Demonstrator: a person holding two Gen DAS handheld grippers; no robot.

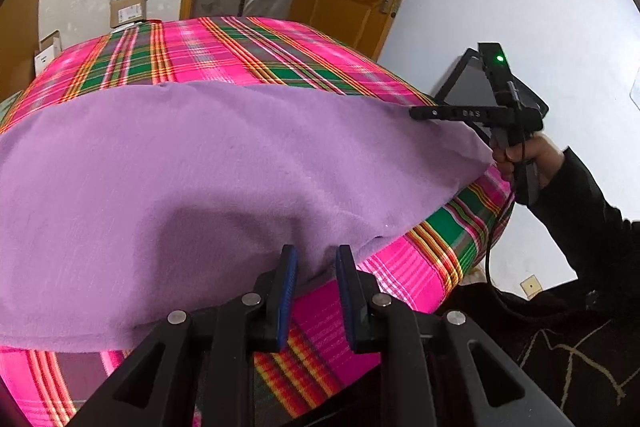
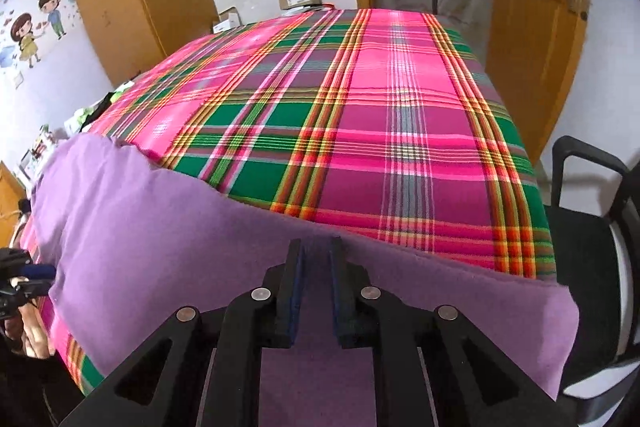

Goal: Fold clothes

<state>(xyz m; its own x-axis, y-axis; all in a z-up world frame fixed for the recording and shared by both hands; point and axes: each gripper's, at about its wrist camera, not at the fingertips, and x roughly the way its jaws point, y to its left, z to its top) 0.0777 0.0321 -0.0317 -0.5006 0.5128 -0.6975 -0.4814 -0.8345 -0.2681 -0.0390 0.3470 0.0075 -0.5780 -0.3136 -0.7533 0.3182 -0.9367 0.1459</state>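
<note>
A purple cloth (image 1: 180, 187) lies across the near part of a bed with a plaid cover (image 2: 380, 107), its left end cut off by the frame. The left gripper (image 1: 316, 259) seems clamped on a raised fold at the cloth's near edge. The right gripper (image 2: 316, 251) pinches the cloth's far edge, though a gap shows between its pads, so the grasp is hard to confirm.

Plain lilac-purple cloth (image 1: 200, 187) over a pink, green and orange plaid bedcover (image 2: 380, 107); black fingers (image 1: 286, 291) with blue pads, orange-brown doors (image 2: 536, 27).
</note>
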